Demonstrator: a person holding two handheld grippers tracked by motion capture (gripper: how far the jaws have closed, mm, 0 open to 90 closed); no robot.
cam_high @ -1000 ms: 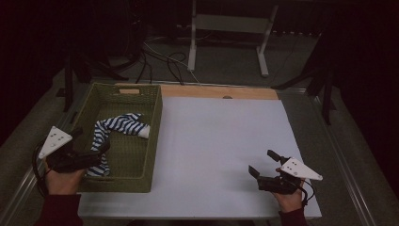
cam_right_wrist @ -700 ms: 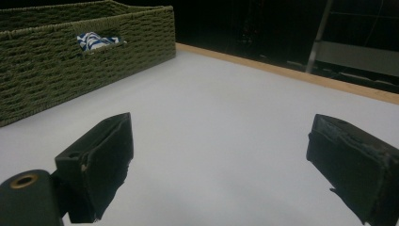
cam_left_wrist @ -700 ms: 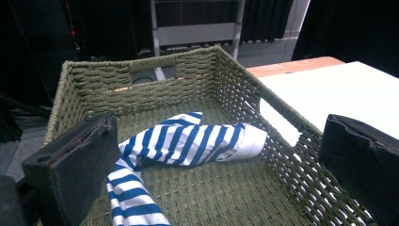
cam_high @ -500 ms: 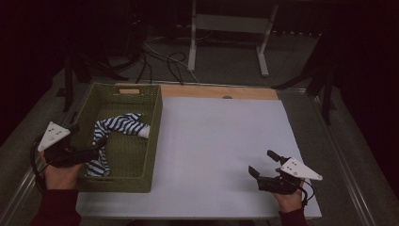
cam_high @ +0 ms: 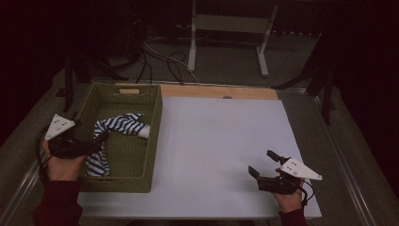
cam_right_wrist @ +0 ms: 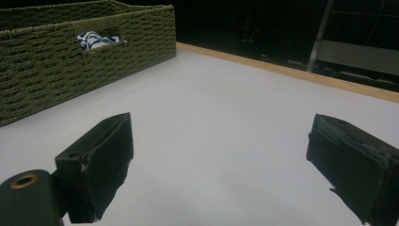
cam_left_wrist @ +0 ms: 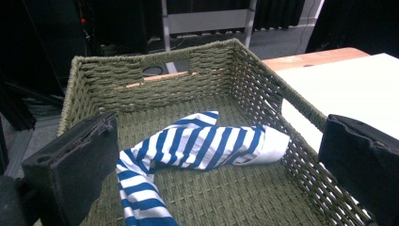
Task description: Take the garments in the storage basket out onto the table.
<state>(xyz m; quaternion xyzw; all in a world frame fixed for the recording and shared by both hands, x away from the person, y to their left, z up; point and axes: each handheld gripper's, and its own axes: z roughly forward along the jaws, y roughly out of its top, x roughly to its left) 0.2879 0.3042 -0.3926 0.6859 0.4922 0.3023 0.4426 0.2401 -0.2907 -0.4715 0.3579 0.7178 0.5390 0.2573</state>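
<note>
Left gripper (cam_high: 101,141) hangs over the near-left part of the basket (cam_high: 155,136), jaws spread wide and holding nothing. Right gripper (cam_high: 263,162) rests on the sheet (cam_high: 211,141) at the near right, jaws likewise spread and empty.

Location of work item: the striped cloth (cam_left_wrist: 202,143) lies loose on the basket floor, one end folded toward the right wall, the other trailing toward the near edge.

Recommended procedure:
1. Lower the left gripper until both jaws straddle the thick middle fold of the cloth.
2. Keep the jaws clear of the wicker, as a pad caught in the weave would likely drag the basket.
3. Close fully on the fabric before lifting.
4. Hold the right gripper well apart until needed.

View notes: the left gripper view shows the cloth's folds and white cuff clearly; the high view is dim, so jaw height above the cloth is uncertain there. The right gripper view shows the cloth through the basket's handle slot (cam_right_wrist: 101,41).
</note>
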